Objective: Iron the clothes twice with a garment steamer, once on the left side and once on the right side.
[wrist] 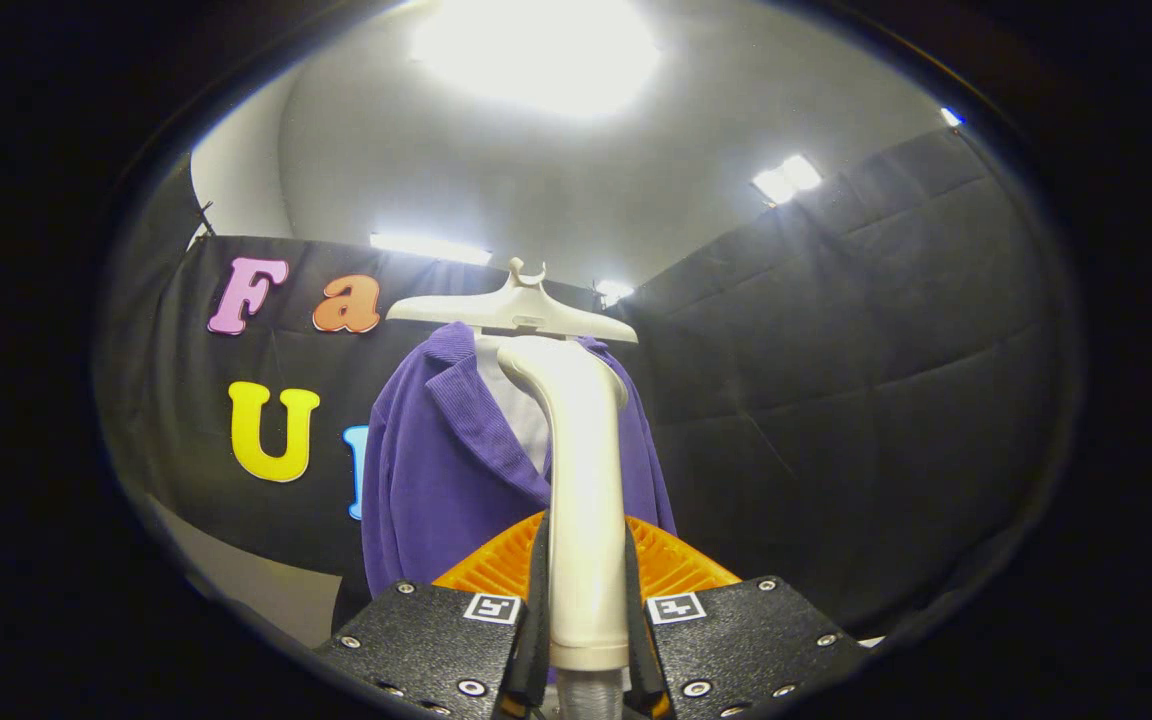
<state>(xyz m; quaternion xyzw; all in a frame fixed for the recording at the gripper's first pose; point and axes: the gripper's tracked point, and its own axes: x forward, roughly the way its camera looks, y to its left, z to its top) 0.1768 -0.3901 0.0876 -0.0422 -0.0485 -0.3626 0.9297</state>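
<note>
While clamped between both fingers, hand-held gripper (586, 630) nearly closed on cream garment steamer (581, 480), handle standing upright. Just behind fingers, orange ribbed piece (681, 565). Farther ahead, beyond steamer head, purple jacket (446, 480) over white shirt (526, 410), hung on cream hanger (511, 310) against black booth wall (836, 380).

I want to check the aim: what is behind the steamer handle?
The gripper is shut on the steamer handle. Behind it hangs the purple jacket on a white hanger. The jacket's middle is covered.
</note>
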